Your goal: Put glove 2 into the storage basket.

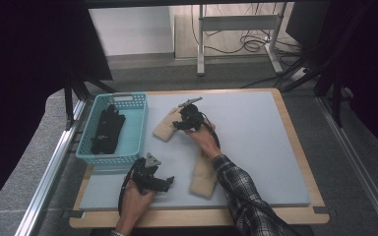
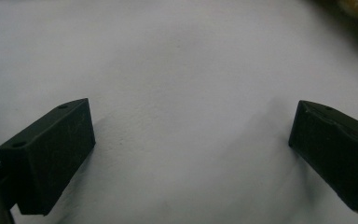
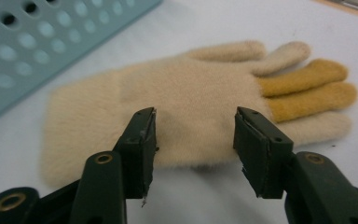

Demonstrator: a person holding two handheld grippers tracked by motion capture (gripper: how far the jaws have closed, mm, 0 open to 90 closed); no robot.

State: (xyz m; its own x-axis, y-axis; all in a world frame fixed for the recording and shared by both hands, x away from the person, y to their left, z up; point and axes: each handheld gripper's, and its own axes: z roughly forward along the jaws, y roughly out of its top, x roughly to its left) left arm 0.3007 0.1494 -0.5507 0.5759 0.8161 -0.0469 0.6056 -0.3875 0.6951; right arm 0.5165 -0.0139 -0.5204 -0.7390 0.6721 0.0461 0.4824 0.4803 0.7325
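The right gripper (image 1: 181,119) hangs over a cream glove (image 1: 165,127), whose cuff reaches past it toward the turquoise basket (image 1: 137,132). Dark gloves (image 1: 107,130) lie in that basket. A second cream glove (image 1: 203,176) lies just beside the left gripper (image 1: 166,183), on the grey mat (image 1: 261,147).

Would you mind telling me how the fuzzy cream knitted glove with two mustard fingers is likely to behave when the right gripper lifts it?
The cream knitted glove lies flat and limp, so it will probably droop from whatever point is pinched. Its fuzzy wool looks light and grippy, unlikely to slip. The right gripper, jaws open at its edge, may catch just one layer.
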